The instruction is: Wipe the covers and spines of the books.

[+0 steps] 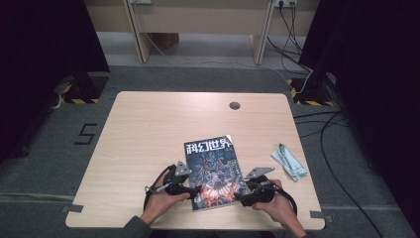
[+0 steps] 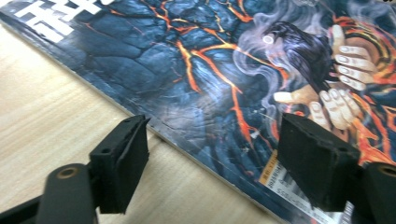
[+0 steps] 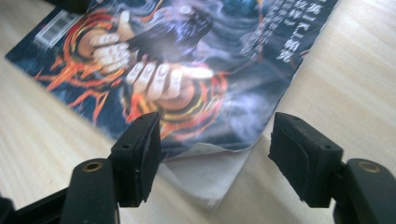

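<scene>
- The bench is carrying everything, a pale wooden top with a small round grommet sitting near its far edge.
- The magazine is lying flat near the front edge, a little right of the middle, dark lava-and-fire cover facing up and white title toward the far edge.
- Your left gripper is sitting at the magazine's left edge near its front left corner, jaws standing well apart; in the left gripper view they are straddling that edge without pressing on it.
- Your right gripper is hovering at the front right corner, jaws gaping and holding nothing; in the right gripper view the cover's corner is curling up off the white page beneath.
- A pale blue cloth is lying crumpled near the right edge, well apart from the magazine.
</scene>
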Demonstrator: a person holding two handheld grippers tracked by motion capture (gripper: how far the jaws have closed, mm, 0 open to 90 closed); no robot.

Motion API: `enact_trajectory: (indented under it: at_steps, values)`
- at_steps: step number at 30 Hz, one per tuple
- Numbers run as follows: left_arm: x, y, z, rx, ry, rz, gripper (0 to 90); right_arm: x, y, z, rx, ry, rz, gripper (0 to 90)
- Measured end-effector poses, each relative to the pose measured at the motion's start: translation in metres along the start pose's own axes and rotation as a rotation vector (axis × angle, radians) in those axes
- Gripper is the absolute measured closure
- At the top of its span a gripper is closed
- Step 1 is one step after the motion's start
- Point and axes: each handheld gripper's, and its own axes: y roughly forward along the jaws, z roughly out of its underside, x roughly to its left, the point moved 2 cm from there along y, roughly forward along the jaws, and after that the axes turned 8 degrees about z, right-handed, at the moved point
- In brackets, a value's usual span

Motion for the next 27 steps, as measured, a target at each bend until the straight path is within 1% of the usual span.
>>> enact_trajectory:
  at_steps: [2,3,6,8,9,10,12,14,16,21,23,25,27]
  values:
    - [0.001,0.001,0.001,-0.005,-0.032,0.018,25.9,0.003,0.001,0.001,0.009,-0.007,-0.021,33.8]
    - [0.002,0.002,0.001,-0.011,-0.041,0.029,26.0,0.005,0.001,0.002,0.015,-0.009,-0.013,33.7]
    - [0.002,0.002,0.0,-0.002,-0.035,0.029,25.0,0.007,0.003,0.001,0.019,-0.007,0.0,31.4]
    - [0.003,0.003,-0.001,-0.007,-0.036,0.026,24.3,0.007,0.004,0.001,0.018,0.006,-0.007,31.0]
    - [0.005,0.004,-0.002,-0.009,-0.037,0.022,24.3,0.007,0.004,0.001,0.017,0.015,-0.009,31.1]
    - [0.006,0.004,-0.002,-0.01,-0.039,0.019,24.1,0.008,0.005,0.0,0.015,0.012,-0.008,31.1]
    - [0.01,0.005,-0.004,-0.02,-0.043,0.013,23.9,0.01,0.007,-0.001,0.015,-0.003,0.005,30.9]
    - [0.014,0.006,-0.006,-0.025,-0.051,0.001,23.7,0.013,0.009,-0.003,0.014,-0.007,0.017,30.6]
    - [0.018,0.007,-0.007,-0.031,-0.055,-0.007,23.2,0.014,0.012,-0.006,0.011,-0.024,0.03,30.1]
    - [0.028,0.009,-0.011,-0.045,-0.07,-0.031,21.7,0.018,0.018,-0.013,0.003,-0.014,0.043,29.8]
    - [0.031,0.009,-0.012,-0.048,-0.075,-0.043,21.4,0.019,0.021,-0.016,-0.001,-0.021,0.051,29.4]
    - [0.033,0.009,-0.013,-0.051,-0.068,-0.058,21.8,0.022,0.023,-0.019,-0.005,-0.019,0.065,29.2]
    - [0.033,0.009,-0.014,-0.051,-0.051,-0.076,22.2,0.025,0.026,-0.021,-0.012,-0.016,0.077,29.1]
